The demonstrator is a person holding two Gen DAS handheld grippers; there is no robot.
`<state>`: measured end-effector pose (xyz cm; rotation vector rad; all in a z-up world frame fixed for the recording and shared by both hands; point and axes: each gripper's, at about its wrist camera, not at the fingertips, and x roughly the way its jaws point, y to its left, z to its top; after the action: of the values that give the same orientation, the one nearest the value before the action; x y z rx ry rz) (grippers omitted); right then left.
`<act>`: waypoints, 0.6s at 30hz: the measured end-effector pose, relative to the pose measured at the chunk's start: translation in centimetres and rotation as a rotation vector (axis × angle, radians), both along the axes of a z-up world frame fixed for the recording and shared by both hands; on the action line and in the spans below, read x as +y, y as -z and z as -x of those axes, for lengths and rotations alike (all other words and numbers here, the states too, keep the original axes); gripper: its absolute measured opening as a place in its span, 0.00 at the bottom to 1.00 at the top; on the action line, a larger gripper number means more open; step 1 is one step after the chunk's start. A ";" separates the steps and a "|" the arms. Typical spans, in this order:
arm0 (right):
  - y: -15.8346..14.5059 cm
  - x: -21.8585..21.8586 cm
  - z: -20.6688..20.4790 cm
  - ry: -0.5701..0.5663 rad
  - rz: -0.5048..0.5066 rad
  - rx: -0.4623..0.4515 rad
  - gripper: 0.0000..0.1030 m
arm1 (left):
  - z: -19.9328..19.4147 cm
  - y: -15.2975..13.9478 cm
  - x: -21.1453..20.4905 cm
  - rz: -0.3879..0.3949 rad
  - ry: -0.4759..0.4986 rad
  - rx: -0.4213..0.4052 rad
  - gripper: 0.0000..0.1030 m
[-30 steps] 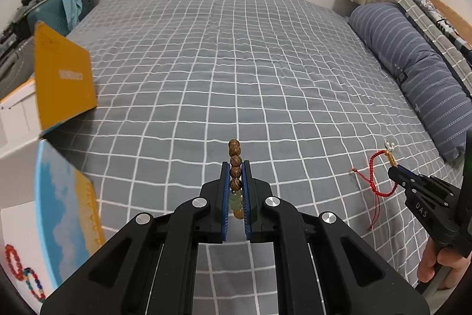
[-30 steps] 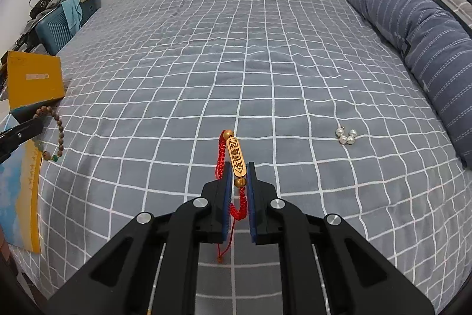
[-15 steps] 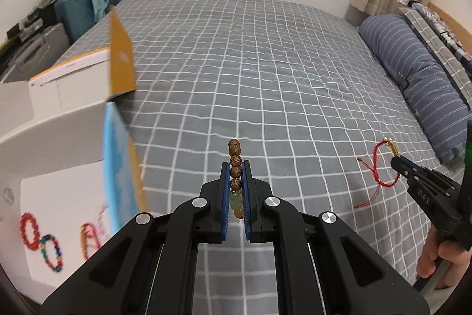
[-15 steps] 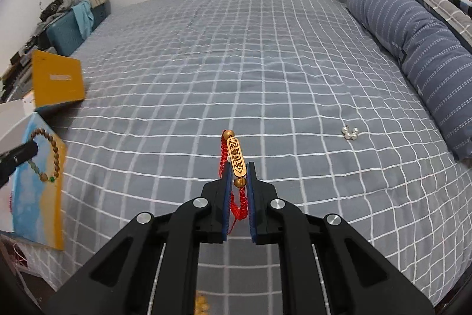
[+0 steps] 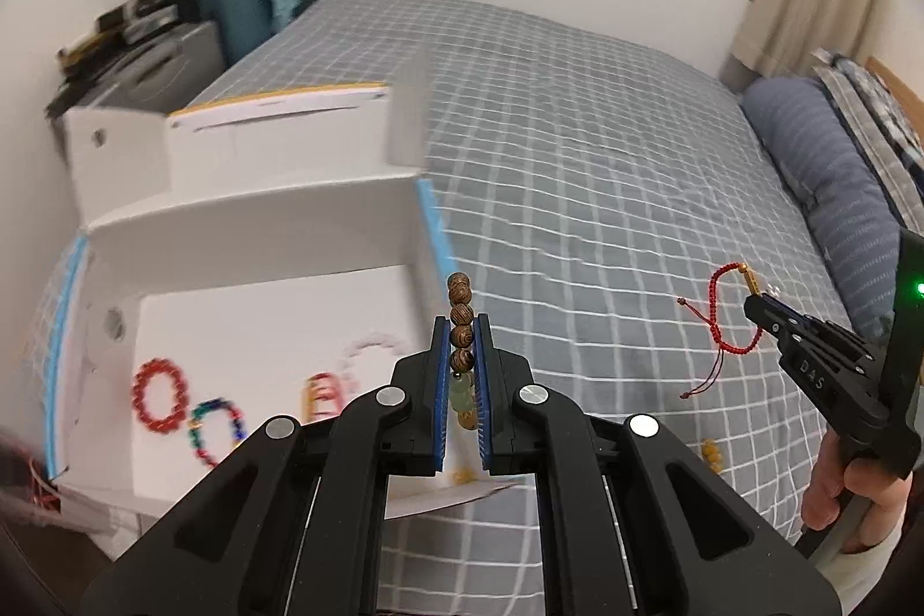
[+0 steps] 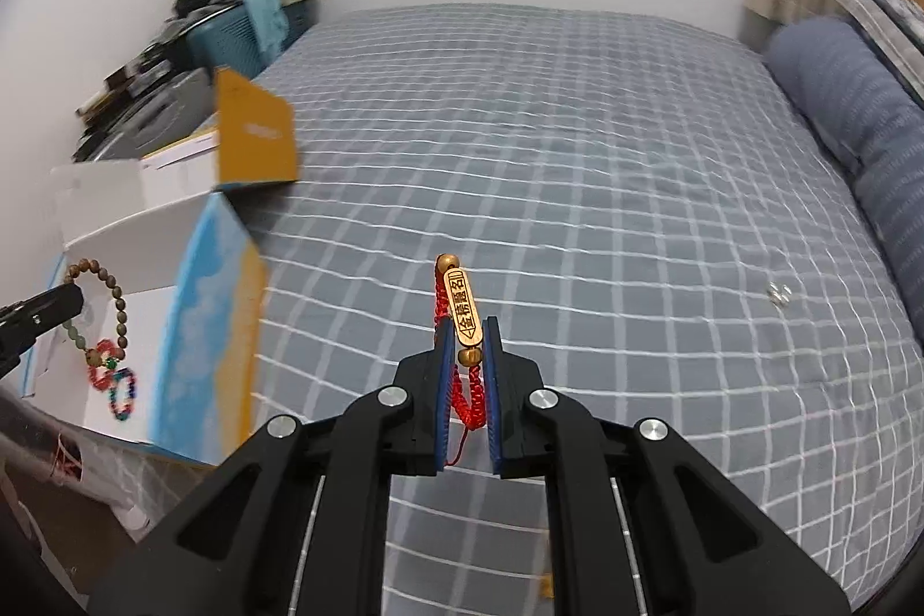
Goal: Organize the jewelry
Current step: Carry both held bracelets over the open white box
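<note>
Beads sit clamped between my left gripper's jaws, over the white box's near right corner. My right gripper is clamped on the red cord, its gold tag sticking forward. Only the left view shows the box floor with 4 blurred bracelets; only the right view shows small pearls far right on the bed.

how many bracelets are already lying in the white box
4: red bead ring at left, multicoloured bead ring beside it, a blurred red-and-yellow one, a pale one behind. The left tool may hide more.
</note>
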<state>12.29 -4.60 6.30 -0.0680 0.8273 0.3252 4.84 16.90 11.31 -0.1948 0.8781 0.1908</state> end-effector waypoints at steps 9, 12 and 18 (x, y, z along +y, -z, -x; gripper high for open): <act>-3.4 10.4 2.7 -0.165 -0.007 -0.061 0.09 | 3.0 -1.9 6.9 -0.025 -0.137 -0.017 0.07; -4.4 14.3 3.8 -0.229 -0.017 -0.073 0.09 | 4.1 -1.6 9.2 -0.025 -0.174 -0.008 0.07; -4.4 21.4 6.3 -0.357 -0.009 -0.076 0.09 | 6.3 0.5 13.3 -0.025 -0.246 0.023 0.07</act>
<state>6.01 16.80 10.70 -0.2194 0.7368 0.6588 -1.47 30.21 10.86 -0.2772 0.8736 0.4336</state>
